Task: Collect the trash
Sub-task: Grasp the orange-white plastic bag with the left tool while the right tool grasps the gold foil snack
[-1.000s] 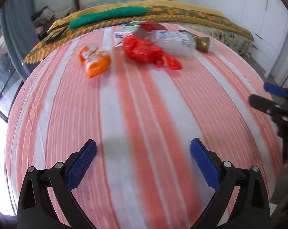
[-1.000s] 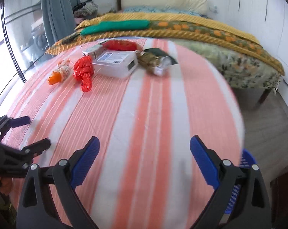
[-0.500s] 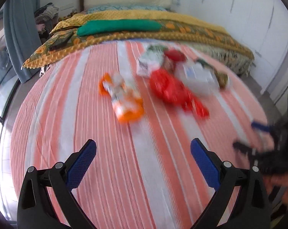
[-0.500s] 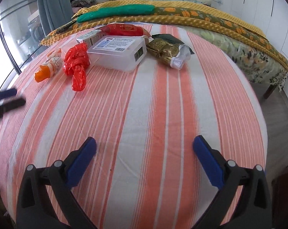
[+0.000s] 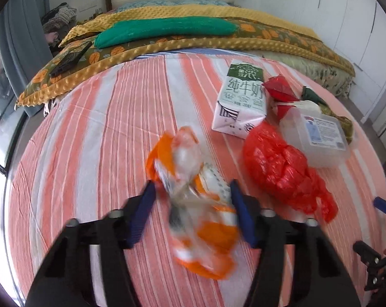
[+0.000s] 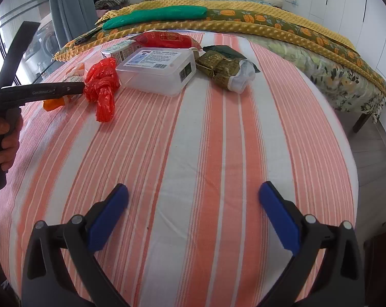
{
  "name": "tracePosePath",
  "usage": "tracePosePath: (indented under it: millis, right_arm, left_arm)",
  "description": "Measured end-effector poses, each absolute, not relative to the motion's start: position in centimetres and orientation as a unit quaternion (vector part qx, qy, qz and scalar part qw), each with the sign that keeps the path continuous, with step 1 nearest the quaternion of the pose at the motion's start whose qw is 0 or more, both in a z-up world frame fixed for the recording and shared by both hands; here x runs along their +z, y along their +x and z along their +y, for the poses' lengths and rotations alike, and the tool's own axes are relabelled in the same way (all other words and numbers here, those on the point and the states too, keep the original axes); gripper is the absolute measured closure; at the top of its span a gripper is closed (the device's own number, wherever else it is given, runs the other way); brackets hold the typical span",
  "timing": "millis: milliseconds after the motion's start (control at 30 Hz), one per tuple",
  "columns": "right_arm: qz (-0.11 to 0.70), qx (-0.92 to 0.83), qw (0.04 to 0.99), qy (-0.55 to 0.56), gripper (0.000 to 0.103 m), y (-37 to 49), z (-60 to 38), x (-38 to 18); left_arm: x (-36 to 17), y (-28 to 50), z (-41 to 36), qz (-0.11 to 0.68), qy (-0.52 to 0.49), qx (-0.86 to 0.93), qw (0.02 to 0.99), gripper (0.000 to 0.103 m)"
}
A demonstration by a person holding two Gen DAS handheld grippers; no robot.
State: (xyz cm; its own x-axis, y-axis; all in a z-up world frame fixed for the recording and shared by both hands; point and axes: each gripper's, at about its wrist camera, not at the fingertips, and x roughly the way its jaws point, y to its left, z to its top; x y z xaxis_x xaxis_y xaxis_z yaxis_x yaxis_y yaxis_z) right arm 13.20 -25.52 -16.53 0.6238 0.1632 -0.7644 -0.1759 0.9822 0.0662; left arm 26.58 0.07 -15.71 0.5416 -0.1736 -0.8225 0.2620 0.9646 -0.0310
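Now your left claw [image 5: 191, 213] has just been closing around the orange wrapper [image 5: 195, 204]; whether it is truly clenched you cannot tell. Lift next. Your right claw [image 6: 193, 215] hangs released.

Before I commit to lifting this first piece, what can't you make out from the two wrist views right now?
- Orange wrapper, left wrist view: motion-blurred, so whether the left gripper, whose jaws have just been closing around it, is pressing on it is unclear.
- Same wrapper, right wrist view: mostly hidden behind the left gripper's arm and the red bag.
- Milk carton, right wrist view: largely hidden behind the clear plastic box.
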Motion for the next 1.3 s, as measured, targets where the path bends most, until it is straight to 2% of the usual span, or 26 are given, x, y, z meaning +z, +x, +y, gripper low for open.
tracePosePath:
  millis: [367,400,433,467,500,600,733,867,1000,1300]
  right_arm:
    - [0.423,0.094,0.901,-0.007,0.005,13.2,-25.5,-16.5]
    - [0.423,0.094,0.901,-0.007,0.005,13.2,-25.5,-16.5]
    - [0.423,0.094,0.901,-0.008,0.005,13.2,-25.5,-16.5]
    - [0.423,0.094,0.901,-0.008,0.005,13.2,-25.5,-16.5]
    - [0.423,0.094,0.901,-0.008,0.005,13.1,-25.5,-16.5]
    - [0.423,0.095,0.901,-0.006,0.005,13.1,-25.6,-16.6]
    - [0.423,0.097,0.901,-0.003,0.005,13.2,-25.6,-16.5]
    - [0.416,0.117,0.901,0.019,0.005,13.4,-26.8,-16.1]
    - [0.406,0.095,0.908,0.036,0.005,16.6,-29.2,-14.5]
    - [0.404,0.136,0.895,-0.134,0.009,26.3,-26.6,-13.2]
  left_arm:
    - [-15.2,15.2,1.7,0.471,0.051,-0.195,0.859,0.058]
    - [-15.2,14.7,1.6,0.468,0.050,-0.195,0.860,0.056]
    - [-15.3,14.5,1.5,0.465,0.050,-0.193,0.863,0.045]
    - [-15.3,14.5,1.5,0.460,0.051,-0.189,0.866,0.029]
    - [-15.4,14.6,1.4,0.455,0.053,-0.181,0.870,0.025]
    - [-16.0,15.5,1.6,0.461,0.050,-0.165,0.871,0.022]
    - [-16.6,15.8,0.8,0.450,0.091,-0.146,0.876,0.014]
    - [-16.8,16.2,1.3,0.457,0.079,-0.146,0.874,0.006]
    - [-16.9,16.3,1.2,0.458,0.084,-0.145,0.873,0.005]
    - [-16.9,16.3,1.2,0.458,0.083,-0.145,0.873,0.004]
